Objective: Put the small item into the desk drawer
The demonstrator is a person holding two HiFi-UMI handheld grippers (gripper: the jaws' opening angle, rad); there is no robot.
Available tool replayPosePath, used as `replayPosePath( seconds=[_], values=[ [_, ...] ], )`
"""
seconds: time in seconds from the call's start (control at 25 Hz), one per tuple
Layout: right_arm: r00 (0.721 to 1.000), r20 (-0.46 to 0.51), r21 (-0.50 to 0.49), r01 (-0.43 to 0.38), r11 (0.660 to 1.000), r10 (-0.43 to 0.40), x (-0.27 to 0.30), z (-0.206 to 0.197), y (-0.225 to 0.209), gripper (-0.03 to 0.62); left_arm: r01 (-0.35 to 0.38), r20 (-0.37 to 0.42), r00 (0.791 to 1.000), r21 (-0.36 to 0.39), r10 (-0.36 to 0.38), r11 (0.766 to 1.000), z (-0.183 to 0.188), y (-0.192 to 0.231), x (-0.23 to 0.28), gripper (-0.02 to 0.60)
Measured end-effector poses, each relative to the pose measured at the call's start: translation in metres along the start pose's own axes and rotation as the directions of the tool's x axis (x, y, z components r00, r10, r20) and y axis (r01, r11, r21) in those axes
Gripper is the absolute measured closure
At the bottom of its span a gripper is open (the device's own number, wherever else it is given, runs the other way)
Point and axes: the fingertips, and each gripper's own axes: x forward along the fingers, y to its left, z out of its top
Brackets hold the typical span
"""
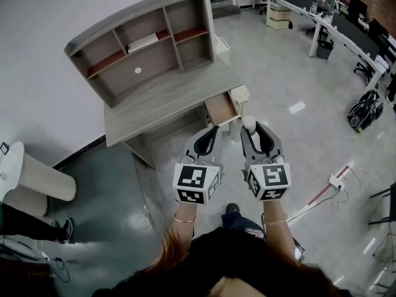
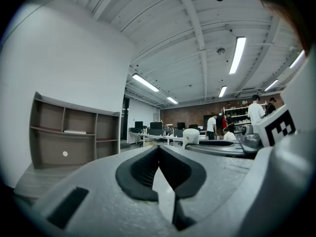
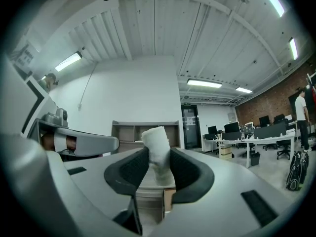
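The person is standing on a glossy grey floor (image 1: 291, 73), facing a grey wood-grain bench (image 1: 167, 101) that is sitting against a white wall, and is holding one grey tool in each hand. The two tools are pointing side by side toward the bench, each carrying a cube with black-and-white square markers at its rear.

The right tool (image 1: 250, 127) is gripping a small white cylindrical item (image 1: 249, 124) between its black pads. In the right gripper view, the right tool (image 3: 157, 157) is pinching the item (image 3: 156, 139) by its lower part, and the upper end is sticking up above the jaws, slightly tilted.

The left tool (image 1: 211, 130) is carrying nothing. In the left gripper view, the left tool (image 2: 159, 148) is showing its jaws meeting at the tips.

The item is hanging in the air near the front of the light-brown open drawer (image 1: 221, 108), which is standing pulled out at the right end of the bench; the item is not inside it.

A grey shelf unit with open compartments (image 1: 185, 17) is standing on the bench top. A flat white object (image 1: 143, 42) is lying on its middle shelf, and a small white disc (image 1: 138, 70) is showing on the back panel below.

A white cylindrical bin (image 1: 37, 178) is standing at the left, and a white power strip (image 1: 336, 181) is lying on the floor at the right.
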Motion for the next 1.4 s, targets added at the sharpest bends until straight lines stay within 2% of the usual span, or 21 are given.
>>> replayPosePath(
  seconds=[0.28,0.48,0.68,0.92,1.4],
  values=[
    [1.0,-0.01,-0.036,-0.016,0.999,0.015,0.044,-0.004,-0.029,0.462,0.001,-0.006,1.0,-0.002,-0.001,1.0,-0.002,0.011,0.053,0.566],
    [0.999,-0.025,-0.07,-0.045,0.997,0.043,0.071,-0.013,-0.045,0.462,-0.032,-0.01,0.999,-0.017,0.032,0.999,-0.007,0.023,0.084,0.566],
    [0.996,-0.038,-0.089,-0.083,0.993,0.08,0.092,-0.021,-0.054,0.461,-0.077,-0.023,0.997,-0.037,0.076,0.996,-0.015,0.036,0.103,0.566],
    [0.994,-0.046,-0.081,-0.103,0.991,0.1,0.116,-0.028,-0.059,0.461,-0.096,-0.043,0.995,-0.037,0.094,0.995,-0.021,0.046,0.118,0.566],
    [0.992,-0.083,-0.101,-0.102,0.99,0.094,0.185,-0.052,-0.061,0.461,-0.062,-0.059,0.996,-0.033,0.06,0.998,-0.028,0.087,0.157,0.566]
  ],
)
